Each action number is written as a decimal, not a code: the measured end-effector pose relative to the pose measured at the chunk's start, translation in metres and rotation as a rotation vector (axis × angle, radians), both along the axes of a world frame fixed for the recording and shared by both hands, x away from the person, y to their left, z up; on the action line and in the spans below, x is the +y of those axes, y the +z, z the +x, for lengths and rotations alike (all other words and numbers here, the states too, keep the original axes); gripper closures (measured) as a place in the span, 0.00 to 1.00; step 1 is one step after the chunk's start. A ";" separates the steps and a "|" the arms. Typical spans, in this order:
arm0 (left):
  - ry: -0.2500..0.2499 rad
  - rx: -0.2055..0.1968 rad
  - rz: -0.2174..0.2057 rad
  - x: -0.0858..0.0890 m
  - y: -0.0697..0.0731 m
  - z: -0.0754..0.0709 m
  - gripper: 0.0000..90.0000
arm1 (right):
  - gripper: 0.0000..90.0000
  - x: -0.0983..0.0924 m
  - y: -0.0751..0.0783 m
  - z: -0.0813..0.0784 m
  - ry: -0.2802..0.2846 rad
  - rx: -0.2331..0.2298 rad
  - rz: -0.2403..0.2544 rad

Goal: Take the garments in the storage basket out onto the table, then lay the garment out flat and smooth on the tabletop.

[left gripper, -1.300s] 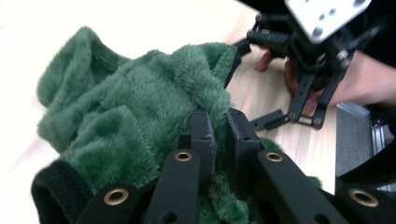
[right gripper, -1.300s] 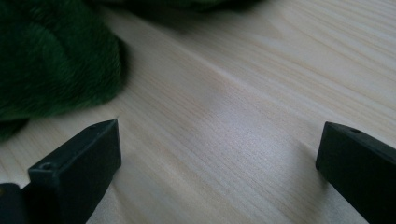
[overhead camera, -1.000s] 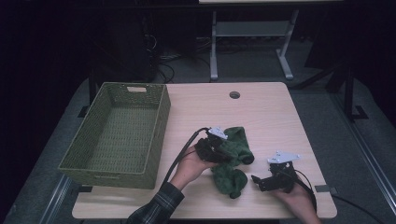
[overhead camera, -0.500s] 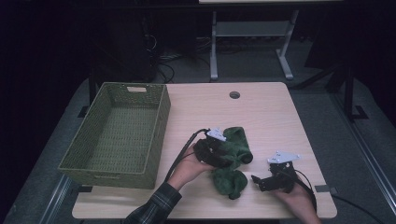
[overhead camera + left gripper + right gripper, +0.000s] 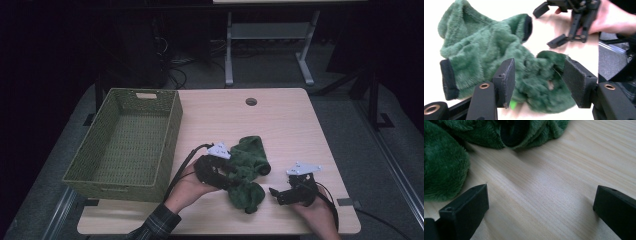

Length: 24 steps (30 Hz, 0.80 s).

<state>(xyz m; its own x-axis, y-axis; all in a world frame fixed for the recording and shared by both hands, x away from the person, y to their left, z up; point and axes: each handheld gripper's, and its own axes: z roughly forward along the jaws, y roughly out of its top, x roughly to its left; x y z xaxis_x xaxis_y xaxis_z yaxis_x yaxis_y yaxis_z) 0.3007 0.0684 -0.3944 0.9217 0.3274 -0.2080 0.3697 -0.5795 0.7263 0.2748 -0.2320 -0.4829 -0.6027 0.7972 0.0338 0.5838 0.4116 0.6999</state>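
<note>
The left gripper has just spread its jaws off the fuzzy green fabric garment, which lies loose between them; the right gripper is released over bare wooden surface. A shallow re-grip may pinch only pile, so the heap could slip short of the green woven basket.

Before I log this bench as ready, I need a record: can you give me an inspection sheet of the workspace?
Surface: pale wooden table with a round cable hole; no spills seen.
Job's things: green fuzzy garment crumpled on the table, black cuffs showing.
Clutter: green woven basket at the left, nothing inside.
Grippers: left gripper jaws have just been opening, standing apart over the garment, pads not pressing; right gripper open over bare wood beside the garment.
Cables: black cable trails from the left gripper.
Surroundings: dark room, grey frame and floor wiring behind the table.
</note>
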 end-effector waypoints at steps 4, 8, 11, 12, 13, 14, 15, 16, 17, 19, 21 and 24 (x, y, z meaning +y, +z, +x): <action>-0.018 0.000 -0.004 0.002 0.000 -0.011 0.48 | 0.00 0.000 0.000 0.000 0.001 -0.001 0.001; -0.034 0.002 -0.022 0.000 -0.003 -0.022 0.48 | 0.11 -0.002 0.002 -0.002 -0.003 0.000 0.002; -0.048 0.001 -0.019 -0.004 -0.006 -0.028 0.48 | 0.21 -0.005 0.007 -0.005 0.009 0.010 0.010; -0.051 0.000 -0.019 -0.006 -0.007 -0.029 0.48 | 0.23 -0.006 0.007 -0.006 0.016 0.014 0.018; -0.056 0.003 -0.016 -0.007 -0.008 -0.030 0.48 | 0.24 -0.007 0.009 -0.008 0.023 0.016 0.022; -0.064 0.001 -0.010 -0.009 -0.009 -0.031 0.48 | 0.25 -0.007 0.010 -0.010 0.027 0.012 0.028; -0.068 0.000 -0.010 -0.011 -0.010 -0.032 0.48 | 0.26 -0.007 0.012 -0.013 0.035 0.006 0.033; -0.071 -0.003 -0.005 -0.013 -0.010 -0.033 0.48 | 0.26 -0.006 0.014 -0.016 0.042 0.006 0.041; -0.077 -0.006 -0.006 -0.014 -0.011 -0.033 0.48 | 0.26 -0.006 0.016 -0.018 0.051 0.003 0.046; -0.083 -0.008 0.002 -0.017 -0.014 -0.034 0.49 | 0.26 -0.004 0.019 -0.023 0.064 -0.003 0.049; -0.089 -0.004 0.007 -0.020 -0.017 -0.034 0.50 | 0.26 -0.003 0.020 -0.027 0.075 -0.004 0.053; -0.096 0.001 0.019 -0.023 -0.022 -0.035 0.52 | 0.26 0.001 0.021 -0.032 0.089 0.004 0.061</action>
